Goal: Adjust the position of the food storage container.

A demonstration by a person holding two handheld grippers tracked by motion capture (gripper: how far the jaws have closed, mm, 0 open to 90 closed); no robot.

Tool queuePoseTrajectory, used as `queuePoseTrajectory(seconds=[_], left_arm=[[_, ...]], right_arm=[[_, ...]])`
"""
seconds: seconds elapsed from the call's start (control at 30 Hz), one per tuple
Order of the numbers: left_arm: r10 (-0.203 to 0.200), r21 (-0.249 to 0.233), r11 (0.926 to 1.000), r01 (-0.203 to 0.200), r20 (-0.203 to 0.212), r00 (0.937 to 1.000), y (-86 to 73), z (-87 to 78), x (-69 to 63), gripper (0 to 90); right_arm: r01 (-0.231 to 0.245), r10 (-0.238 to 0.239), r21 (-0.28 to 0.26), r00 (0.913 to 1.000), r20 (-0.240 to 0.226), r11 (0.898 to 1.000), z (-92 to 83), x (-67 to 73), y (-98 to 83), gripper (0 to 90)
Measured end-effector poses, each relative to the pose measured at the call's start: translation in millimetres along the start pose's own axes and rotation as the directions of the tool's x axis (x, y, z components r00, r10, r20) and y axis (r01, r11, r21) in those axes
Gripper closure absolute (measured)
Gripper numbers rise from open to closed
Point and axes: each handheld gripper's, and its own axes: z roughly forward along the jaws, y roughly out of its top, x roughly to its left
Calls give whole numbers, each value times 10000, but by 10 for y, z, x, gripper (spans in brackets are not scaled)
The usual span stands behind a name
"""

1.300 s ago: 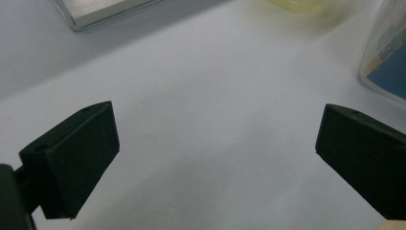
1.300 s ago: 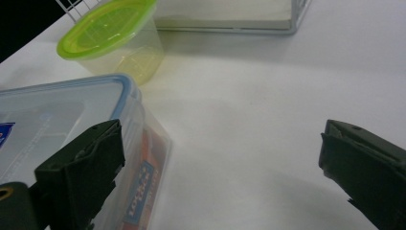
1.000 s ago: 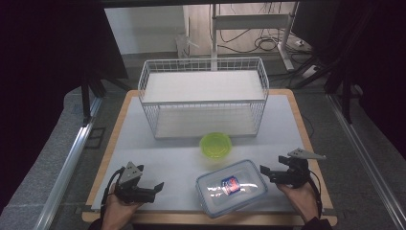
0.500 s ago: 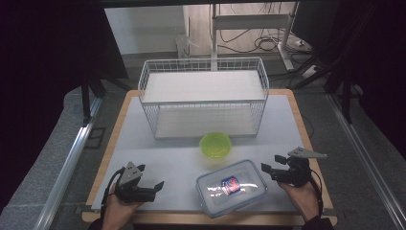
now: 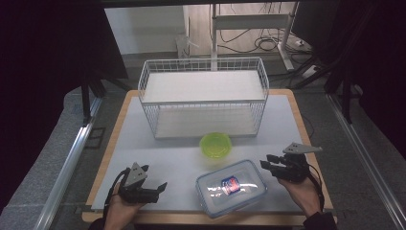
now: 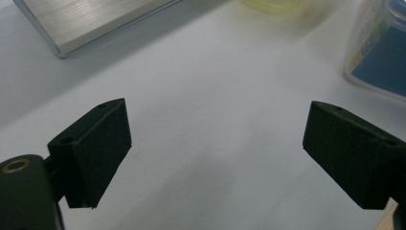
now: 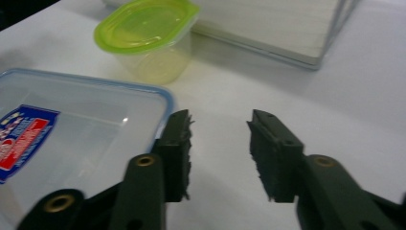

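Observation:
A clear rectangular box (image 5: pixel 231 187) with a blue-rimmed lid and a red and blue label lies at the table's front centre. Behind it stands a small tub with a lime green lid (image 5: pixel 215 144). My right gripper (image 5: pixel 266 163) rests just right of the box, pointing left. In the right gripper view its jaws (image 7: pixel 218 139) have just been closing; a narrow gap remains with nothing in it, and the box corner (image 7: pixel 163 96) is beside the left jaw. My left gripper (image 5: pixel 157 190) lies left of the box, open. Its jaws (image 6: pixel 218 143) have closed a little over bare table.
A white wire basket rack (image 5: pixel 203 96) with a white shelf stands across the back of the white mat (image 5: pixel 297 124). The table's wooden edge (image 5: pixel 143 218) runs close under both hands. Dark floor, metal rails and cables surround the table.
The right gripper's jaws stand closer together than a second ago. Both hands and the containers have stayed where they were.

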Motion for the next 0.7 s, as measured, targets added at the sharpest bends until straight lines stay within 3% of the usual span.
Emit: queuePoseTrajectory(seconds=[0.1, 0.17, 0.27, 0.37, 0.57, 0.67, 0.7], left_arm=[[65, 36, 10000, -65, -25, 10000, 6, 7, -6, 95], [63, 41, 10000, -63, -23, 10000, 6, 7, -6, 95], [75, 85, 9999, -75, 13, 10000, 5, 5, 2, 96], [69, 72, 9999, -69, 32, 10000, 5, 5, 3, 96], [192, 74, 9998, -192, 21, 9998, 3, 6, 2, 96], [249, 83, 9997, -249, 3, 9997, 0, 8, 1, 96], [259, 76, 9996, -259, 6, 9997, 0, 8, 2, 96]], right_arm=[[688, -673, 382, 9970, -394, 9969, 76, 83, 141, 776], [868, -849, 432, 9954, -437, 9953, 100, 104, 181, 805], [1340, -1288, 579, 9880, -855, 9893, 230, 183, 361, 889], [1552, -1477, 649, 9831, -1083, 9857, 312, 238, 466, 895], [2324, -2142, 997, 9627, -1654, 9675, 635, 455, 777, 897], [2788, -2539, 1243, 9495, -1842, 9523, 821, 583, 909, 897], [3059, -2759, 1389, 9403, -1995, 9419, 944, 663, 986, 897]])
